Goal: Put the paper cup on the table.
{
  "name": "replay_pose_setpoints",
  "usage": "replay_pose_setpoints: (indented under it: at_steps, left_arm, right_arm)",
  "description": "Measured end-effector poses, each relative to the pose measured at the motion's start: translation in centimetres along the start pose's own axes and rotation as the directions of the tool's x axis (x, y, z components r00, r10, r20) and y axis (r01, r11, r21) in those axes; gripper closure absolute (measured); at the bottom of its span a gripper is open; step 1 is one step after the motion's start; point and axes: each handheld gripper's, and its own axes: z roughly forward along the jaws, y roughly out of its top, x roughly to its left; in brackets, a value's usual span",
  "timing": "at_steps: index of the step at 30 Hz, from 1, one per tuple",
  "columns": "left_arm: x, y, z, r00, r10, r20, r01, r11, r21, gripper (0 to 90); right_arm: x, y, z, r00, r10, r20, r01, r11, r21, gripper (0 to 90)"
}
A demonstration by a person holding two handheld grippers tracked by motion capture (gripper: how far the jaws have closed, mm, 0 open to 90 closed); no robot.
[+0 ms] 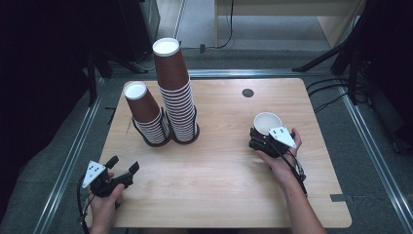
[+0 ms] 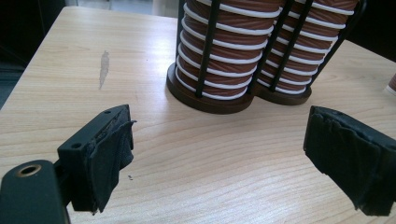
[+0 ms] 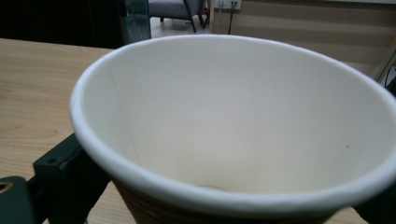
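Observation:
Two stacks of brown ribbed paper cups stand in black wire holders left of the table's middle: a tall stack (image 1: 176, 95) and a shorter, leaning stack (image 1: 147, 116). In the left gripper view the holders' bases (image 2: 212, 95) lie just beyond the jaws. My left gripper (image 1: 123, 166) rests near the front left corner, open with nothing between its pads (image 2: 111, 154). On the right side my right gripper (image 1: 264, 134) is shut on a single paper cup (image 1: 267, 122). That cup stands upright, and its white inside (image 3: 243, 126) faces the right gripper view, with a black jaw pressed to its left side.
A small dark round grommet (image 1: 248, 92) sits in the wooden table (image 1: 219, 170) near its far edge. A grey smear (image 2: 104, 69) marks the wood left of the holders. Metal rails and stand legs flank the table on the floor.

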Motion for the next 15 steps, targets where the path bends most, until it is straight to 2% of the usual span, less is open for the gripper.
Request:
replay_pose_setpoints:
  at_steps: [6,15]
  left_arm:
    - [0.0,0.0,0.0,1.0,0.0,0.001,0.0,1.0,-0.001,8.5]
    - [0.0,0.0,0.0,1.0,0.0,0.004,0.0,1.0,0.0,8.5]
  right_arm:
    - [-0.1,0.1,-0.3,0.9992,0.04,-0.004,-0.039,0.999,0.022,0.0]
    - [0.1,-0.1,-1.5,0.9991,0.021,-0.037,-0.02,0.999,0.039,0.0]
